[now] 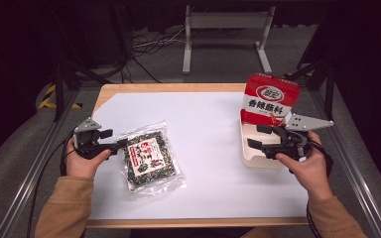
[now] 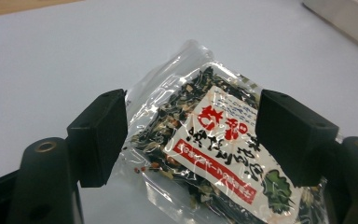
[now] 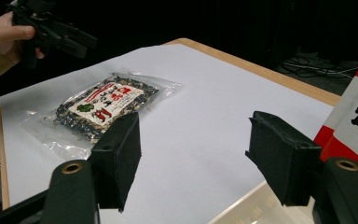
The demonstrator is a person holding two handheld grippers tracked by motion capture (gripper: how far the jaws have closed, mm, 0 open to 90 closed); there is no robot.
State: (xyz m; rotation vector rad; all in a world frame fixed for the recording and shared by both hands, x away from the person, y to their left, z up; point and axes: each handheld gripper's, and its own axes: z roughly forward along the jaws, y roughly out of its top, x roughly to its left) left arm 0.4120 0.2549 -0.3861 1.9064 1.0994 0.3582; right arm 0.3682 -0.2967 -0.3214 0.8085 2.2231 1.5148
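Observation:
A clear packet of dark dried greens with a red and white label lies flat on the white sheet, left of centre. My left gripper is at the packet's left edge, its jaws wide apart. In the left gripper view the packet lies between and below the open left gripper, and the pads do not press on it. At the right, my right gripper hangs open over the white tray. Nothing is between its pads. From the right gripper view the packet lies far off.
A tall red and white bag with black characters stands in the tray's far end, close to the right gripper. The white sheet covers most of the wooden table. A metal frame stands on the floor beyond.

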